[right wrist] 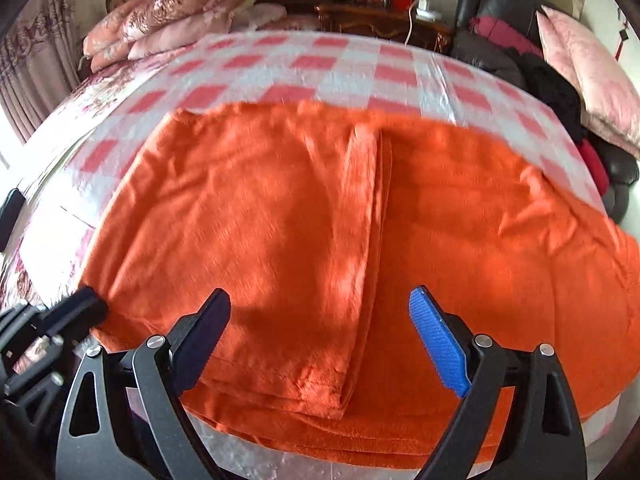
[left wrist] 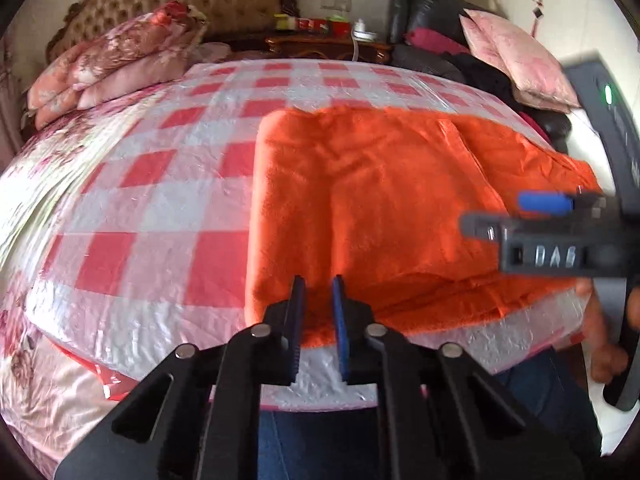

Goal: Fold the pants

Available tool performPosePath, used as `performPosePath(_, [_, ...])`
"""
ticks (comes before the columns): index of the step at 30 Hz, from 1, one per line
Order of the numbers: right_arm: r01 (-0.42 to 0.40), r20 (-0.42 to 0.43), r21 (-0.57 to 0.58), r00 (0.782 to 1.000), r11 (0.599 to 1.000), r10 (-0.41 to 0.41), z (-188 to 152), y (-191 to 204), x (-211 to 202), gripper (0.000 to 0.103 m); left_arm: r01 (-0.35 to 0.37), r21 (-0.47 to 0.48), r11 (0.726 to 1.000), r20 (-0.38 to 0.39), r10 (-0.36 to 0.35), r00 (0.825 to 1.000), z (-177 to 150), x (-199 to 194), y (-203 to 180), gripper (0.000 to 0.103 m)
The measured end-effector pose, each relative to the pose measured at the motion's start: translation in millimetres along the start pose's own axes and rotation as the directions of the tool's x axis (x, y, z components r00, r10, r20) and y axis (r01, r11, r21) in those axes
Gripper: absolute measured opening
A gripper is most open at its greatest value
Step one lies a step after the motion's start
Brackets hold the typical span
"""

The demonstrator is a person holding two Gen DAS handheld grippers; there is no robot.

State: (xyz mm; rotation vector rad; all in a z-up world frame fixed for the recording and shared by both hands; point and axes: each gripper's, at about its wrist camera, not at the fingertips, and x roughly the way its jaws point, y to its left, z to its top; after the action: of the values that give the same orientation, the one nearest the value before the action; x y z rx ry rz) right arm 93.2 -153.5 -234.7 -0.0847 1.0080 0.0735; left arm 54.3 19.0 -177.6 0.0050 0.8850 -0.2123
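Here:
Pants: the orange pants (right wrist: pixel 320 220) lie folded flat on the checked cover (left wrist: pixel 160 184) of the bed, near its front edge.
Left claw: the left claw (left wrist: pixel 318 296) hangs at 6 o'clock over the pants' near edge, jaws nearly closed, nothing held.
Right claw: the right claw (right wrist: pixel 320 312) is wide open above the pants, nothing between its fingers.
Pillows: pink pillows (left wrist: pixel 108 60) sit at 11 o'clock.

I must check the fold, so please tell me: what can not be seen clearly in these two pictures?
- Orange pants, right wrist view: right end cut off by the picture edge; surface blurred.
- Pants' near edge, left wrist view: partly hidden behind the left tongs.
- Bedside table items: too small to name.
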Motion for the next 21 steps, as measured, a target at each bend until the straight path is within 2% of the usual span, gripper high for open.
performPosePath(2, [-0.008, -0.021, -0.002, 1.0, 1.0, 0.008, -3, -2, 6, 0.087, 0.009, -0.026, 1.0, 0.02, -0.008, 1.0, 9, -3, 4, 0.013])
performPosePath(4, [-0.024, -0.014, 0.006, 1.0, 1.0, 0.024, -6, -4, 7, 0.088, -0.007, 0.005, 1.0, 0.024, 0.007, 1.0, 18, 2, 1, 0.013])
performPosePath(6, [-0.018, -0.014, 0.006, 1.0, 1.0, 0.018, -7, -3, 7, 0.089, -0.04, -0.001, 0.999, 0.006, 0.04, 0.999, 25, 10, 3, 0.013])
performPosePath(8, [-0.014, -0.014, 0.01, 1.0, 1.0, 0.014, -8, -2, 7, 0.089, -0.016, -0.027, 0.999, -0.004, 0.016, 1.0, 31, 20, 8, 0.013])
performPosePath(10, [-0.014, -0.007, 0.009, 1.0, 1.0, 0.014, -9, -2, 7, 0.089, -0.043, -0.019, 0.999, -0.063, 0.042, 0.997, 32, 36, 9, 0.013])
performPosePath(16, [-0.01, -0.02, 0.008, 1.0, 1.0, 0.01, -5, -2, 6, 0.089, -0.037, -0.029, 0.999, -0.061, 0.035, 0.998, 31, 37, 12, 0.014])
performPosePath(18, [0.016, 0.014, -0.012, 1.0, 1.0, -0.016, -1, 1, 0, 0.085, -0.033, -0.023, 0.999, -0.055, 0.032, 0.998, 30, 37, 11, 0.016])
performPosePath(21, [0.007, 0.048, -0.016, 0.999, 1.0, -0.006, 6, 4, -7, 0.08, -0.031, -0.007, 0.999, -0.049, 0.031, 0.998, 28, 37, 9, 0.021])
